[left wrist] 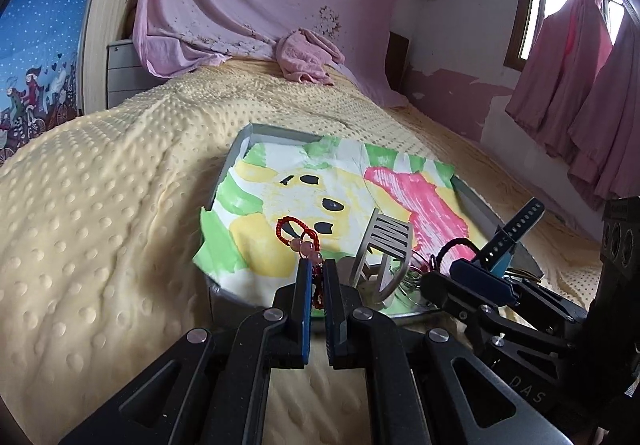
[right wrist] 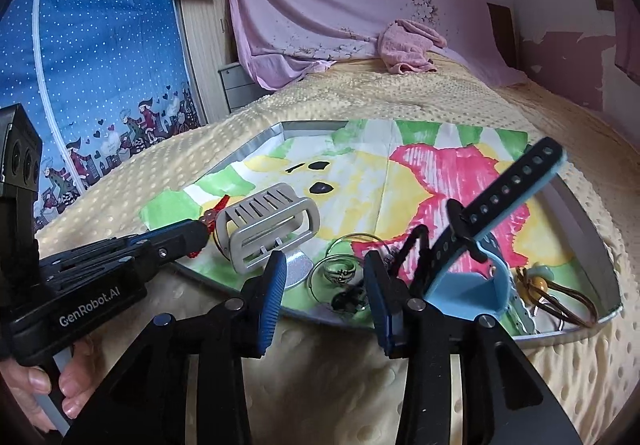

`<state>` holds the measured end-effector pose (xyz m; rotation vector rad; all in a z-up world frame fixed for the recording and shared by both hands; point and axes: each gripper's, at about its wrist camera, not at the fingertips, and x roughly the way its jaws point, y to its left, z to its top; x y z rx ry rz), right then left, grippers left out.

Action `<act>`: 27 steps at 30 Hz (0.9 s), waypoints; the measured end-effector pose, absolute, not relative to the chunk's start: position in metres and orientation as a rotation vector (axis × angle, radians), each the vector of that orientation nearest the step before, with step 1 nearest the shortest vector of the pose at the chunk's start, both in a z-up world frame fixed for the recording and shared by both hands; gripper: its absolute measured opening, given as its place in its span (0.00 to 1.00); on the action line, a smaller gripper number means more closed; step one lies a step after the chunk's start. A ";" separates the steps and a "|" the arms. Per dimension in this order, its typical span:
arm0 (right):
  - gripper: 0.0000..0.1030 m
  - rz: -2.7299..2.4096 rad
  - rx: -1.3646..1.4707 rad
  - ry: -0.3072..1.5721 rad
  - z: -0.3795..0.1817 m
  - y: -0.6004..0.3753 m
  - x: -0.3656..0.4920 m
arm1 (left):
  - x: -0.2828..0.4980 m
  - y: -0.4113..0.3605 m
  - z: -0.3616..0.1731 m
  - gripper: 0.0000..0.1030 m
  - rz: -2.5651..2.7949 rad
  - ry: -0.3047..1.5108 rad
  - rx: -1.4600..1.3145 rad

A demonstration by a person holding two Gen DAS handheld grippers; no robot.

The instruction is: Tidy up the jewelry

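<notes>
1. The left gripper (left wrist: 316,269) has its jaws pressed close on a red cord bracelet (left wrist: 298,235), pinching the cord at the near end. Its pink beads and red loop poke out past the tips, over the painted paper (left wrist: 280,189).
2. From the right wrist view, the left gripper (right wrist: 202,231) comes in from the left, and the red cord shows at its tip, just beside the grey stand (right wrist: 266,229).
3. The right gripper (right wrist: 326,269) has its jaws spread wide with nothing between them. They hang over the near rim of the tray (right wrist: 576,205).
4. Between those open fingers, low in the tray, lie a silver ring (right wrist: 340,271) and thin wire hoops (right wrist: 320,277), with a dark piece just nearer that is too small to tell.
5. A watch with a black and blue strap (right wrist: 508,185) stands just right of the right finger, its strap tilted up and away.
6. Brown cords with a yellow bead (right wrist: 538,283) sit in the tray's near right corner.
7. Open room: the far half of the paper lies bare, and the yellow dotted blanket (left wrist: 100,225) spreads on the bed to the left of the tray (left wrist: 248,133).
</notes>
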<state>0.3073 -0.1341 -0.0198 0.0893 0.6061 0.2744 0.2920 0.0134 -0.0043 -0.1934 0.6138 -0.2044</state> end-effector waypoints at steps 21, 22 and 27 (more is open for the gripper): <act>0.73 0.132 0.151 0.339 0.019 -0.193 0.199 | 0.209 0.009 0.024 0.88 -0.184 0.398 -0.191; 0.75 0.129 0.159 0.331 0.020 -0.197 0.192 | 0.204 0.008 0.025 0.92 -0.182 0.388 -0.184; 0.90 0.113 0.202 0.296 0.029 -0.210 0.168 | 0.168 0.001 0.033 1.00 -0.152 0.313 -0.140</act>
